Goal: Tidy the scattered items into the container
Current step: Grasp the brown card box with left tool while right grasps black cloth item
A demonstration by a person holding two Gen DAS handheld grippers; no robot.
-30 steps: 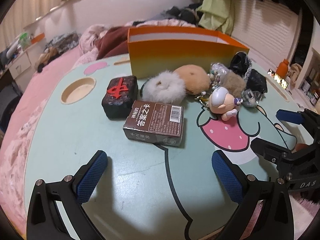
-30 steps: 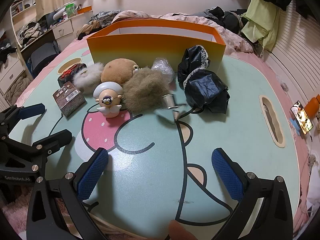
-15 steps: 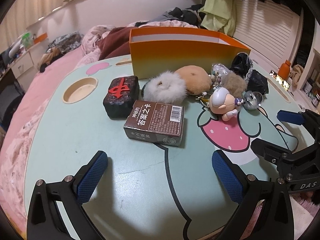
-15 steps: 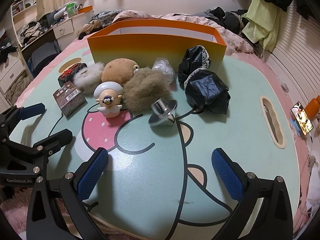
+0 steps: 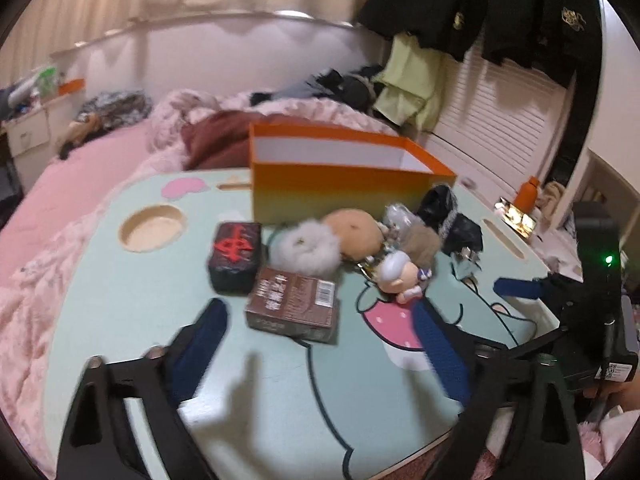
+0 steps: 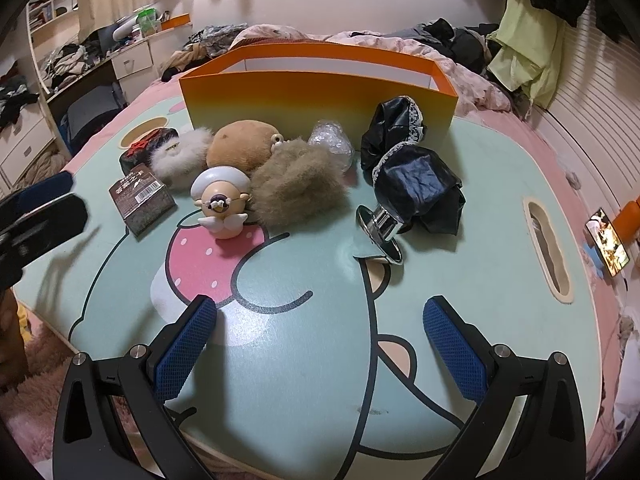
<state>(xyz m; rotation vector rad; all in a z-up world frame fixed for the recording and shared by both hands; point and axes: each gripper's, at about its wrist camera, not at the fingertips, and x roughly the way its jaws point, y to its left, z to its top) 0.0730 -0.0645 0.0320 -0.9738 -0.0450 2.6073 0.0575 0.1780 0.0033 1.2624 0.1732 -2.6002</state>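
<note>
cluttered bedroom behind, and on the mint tabletop the brown card box lies just ahead of the left gripper, whose fingers have just been narrowing, still empty. right gripper gapes, empty. it looks light, stiff, slick; best pinched across its short sides, bound for the orange container.

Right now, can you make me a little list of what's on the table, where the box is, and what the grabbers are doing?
container: orange box at the table's far side, standing open
table: mint cartoon table
toys: doll figure, white pompom, tan plush, brown fluff
boxes: brown card box, black block with red mark
other: black cloth, shiny metal piece
left gripper: jaws just closing, nothing between
right gripper: open, empty
</note>
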